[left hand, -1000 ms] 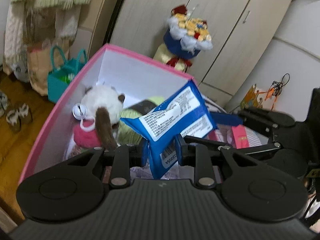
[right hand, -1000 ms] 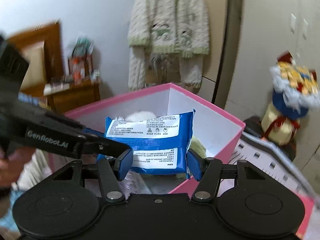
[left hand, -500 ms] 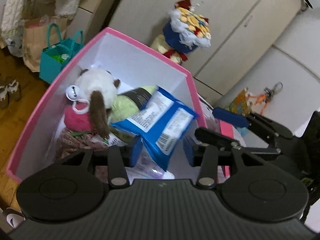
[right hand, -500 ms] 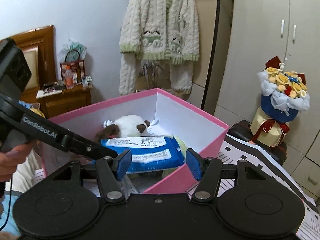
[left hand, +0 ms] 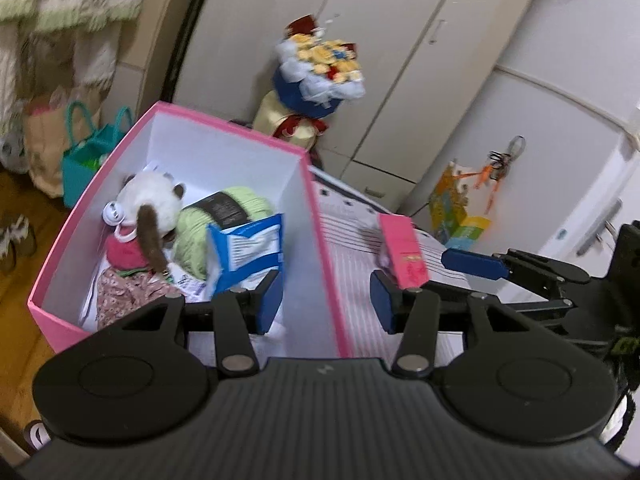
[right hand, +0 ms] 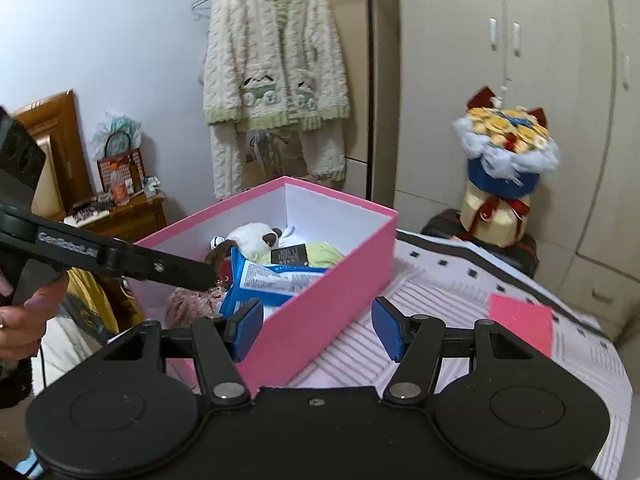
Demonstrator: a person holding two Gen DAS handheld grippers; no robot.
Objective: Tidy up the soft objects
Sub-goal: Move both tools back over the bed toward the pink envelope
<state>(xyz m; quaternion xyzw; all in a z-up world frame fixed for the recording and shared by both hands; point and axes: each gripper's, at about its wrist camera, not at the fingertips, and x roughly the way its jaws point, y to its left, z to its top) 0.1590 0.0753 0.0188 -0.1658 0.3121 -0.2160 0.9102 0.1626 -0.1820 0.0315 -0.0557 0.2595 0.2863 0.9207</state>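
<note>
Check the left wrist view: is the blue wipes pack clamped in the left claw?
No. The blue wipes pack lies inside the pink box, and the left claw stands open with nothing between its pads.

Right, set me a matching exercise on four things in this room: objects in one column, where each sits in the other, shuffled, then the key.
Things:
1. blue plastic wipes packet
2. flat pink rectangular packet
3. blue-wrapped bouquet of yellow flowers
4. cream knitted cardigan with green trim

Places:
A. hanging on the wall
B. inside the pink cardboard box, against the green yarn ball
C. standing in front of the wardrobe doors
D. lying on the striped bedcover outside the box

Pairs: 1-B, 2-D, 3-C, 4-A
</note>
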